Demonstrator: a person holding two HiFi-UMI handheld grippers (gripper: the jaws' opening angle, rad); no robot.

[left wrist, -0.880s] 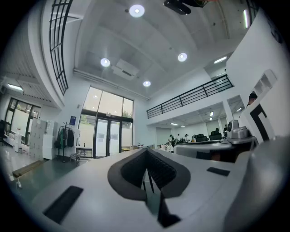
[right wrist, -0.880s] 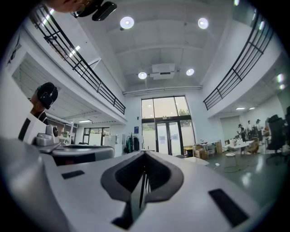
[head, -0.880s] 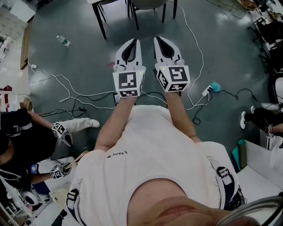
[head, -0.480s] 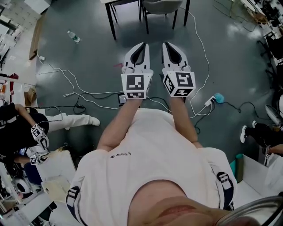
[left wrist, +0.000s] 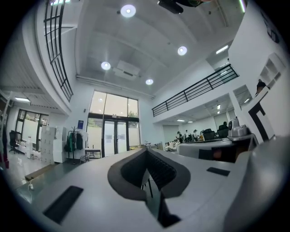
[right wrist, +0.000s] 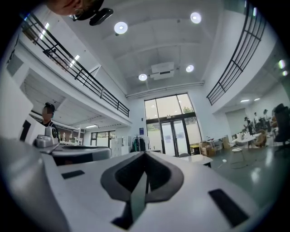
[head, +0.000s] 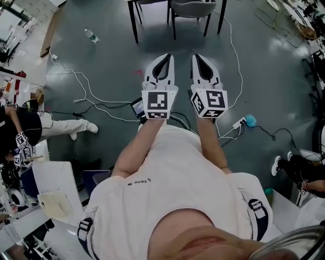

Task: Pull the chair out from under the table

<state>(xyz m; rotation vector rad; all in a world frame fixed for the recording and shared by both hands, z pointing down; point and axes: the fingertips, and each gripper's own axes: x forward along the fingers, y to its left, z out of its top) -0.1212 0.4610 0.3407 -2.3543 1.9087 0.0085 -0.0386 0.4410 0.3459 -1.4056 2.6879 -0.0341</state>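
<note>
smooth white left tongs (head: pixel 165 56) and right tongs (head: pixel 198 56) closed; grey chair (head: pixel 191 8).

The dark grey glossy floor (head: pixel 111 66) is carrying a scatter of things. A clear plastic bottle (head: pixel 90 35) is lying on its side at the upper left. Thin white cables (head: pixel 86 89) are trailing across the middle, near a small dark flat device (head: pixel 138 107). A white power strip (head: pixel 238 122) is lying just beside a small blue round object (head: pixel 248 120). At the top edge, a grey chair (head: pixel 192 7) and a black table leg (head: pixel 133 20) are standing on the floor.
</note>
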